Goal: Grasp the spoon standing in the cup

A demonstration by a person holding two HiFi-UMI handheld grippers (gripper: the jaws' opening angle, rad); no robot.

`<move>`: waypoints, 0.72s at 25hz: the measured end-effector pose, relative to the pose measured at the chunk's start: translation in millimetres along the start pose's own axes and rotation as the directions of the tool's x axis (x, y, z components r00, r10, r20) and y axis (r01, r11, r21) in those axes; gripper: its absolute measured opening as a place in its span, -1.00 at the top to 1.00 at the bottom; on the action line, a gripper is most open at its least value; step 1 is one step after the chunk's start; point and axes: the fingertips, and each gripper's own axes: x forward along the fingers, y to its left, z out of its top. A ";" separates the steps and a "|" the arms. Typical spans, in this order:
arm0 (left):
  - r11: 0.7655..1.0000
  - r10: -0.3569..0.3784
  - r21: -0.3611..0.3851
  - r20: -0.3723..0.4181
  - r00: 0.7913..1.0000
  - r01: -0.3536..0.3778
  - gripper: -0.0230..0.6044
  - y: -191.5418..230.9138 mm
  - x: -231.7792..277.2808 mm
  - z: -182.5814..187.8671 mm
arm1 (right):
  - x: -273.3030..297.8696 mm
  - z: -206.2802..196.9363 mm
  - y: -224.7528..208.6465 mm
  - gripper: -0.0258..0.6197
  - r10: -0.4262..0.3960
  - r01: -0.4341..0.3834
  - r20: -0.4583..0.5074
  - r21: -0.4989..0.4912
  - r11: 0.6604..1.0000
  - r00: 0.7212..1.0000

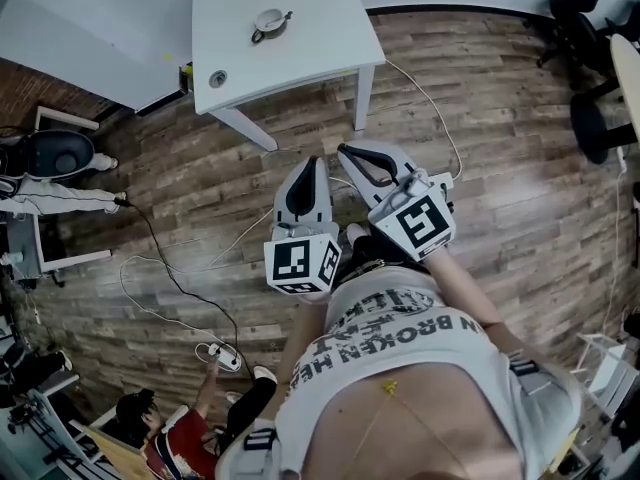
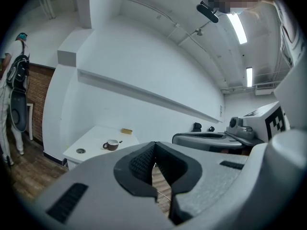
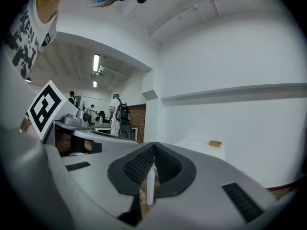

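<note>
A small dark cup [image 1: 268, 22] with a pale inside stands on a white table [image 1: 310, 38] well ahead of me; a thin spoon handle [image 1: 286, 15] pokes past its rim. The left gripper view also has the cup [image 2: 111, 145], far off on that table [image 2: 91, 140]. My left gripper [image 1: 311, 163] and right gripper [image 1: 346, 151] hang side by side over the wooden floor, short of the table, both shut with nothing between their jaws. From its own camera, each gripper, left [image 2: 154, 145] and right [image 3: 153, 145], has its dark pads pressed together.
A round grommet [image 1: 217, 78] sits in the table near its front-left corner, and a small tan block [image 2: 126, 131] lies at the back. Cables and a power strip [image 1: 225, 356] trail across the floor. A person with a bag [image 1: 50, 198] stands at the left; office chairs [image 1: 590, 118] at the right.
</note>
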 end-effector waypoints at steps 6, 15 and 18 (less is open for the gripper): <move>0.999 0.031 -0.021 0.005 1.000 -0.031 0.93 26.6 25.5 5.9 | 36.9 5.9 -16.3 0.90 0.040 -0.040 0.017 -0.010 0.999 0.999; 0.997 0.071 0.004 0.013 0.997 -0.072 0.93 62.7 109.6 34.6 | 110.6 17.0 -85.3 0.90 0.096 -0.095 0.043 -0.011 0.995 0.994; 0.995 0.097 0.008 0.026 0.995 -0.097 0.93 71.5 137.1 47.8 | 130.8 22.3 -108.3 0.90 0.129 -0.128 0.050 -0.014 0.992 0.990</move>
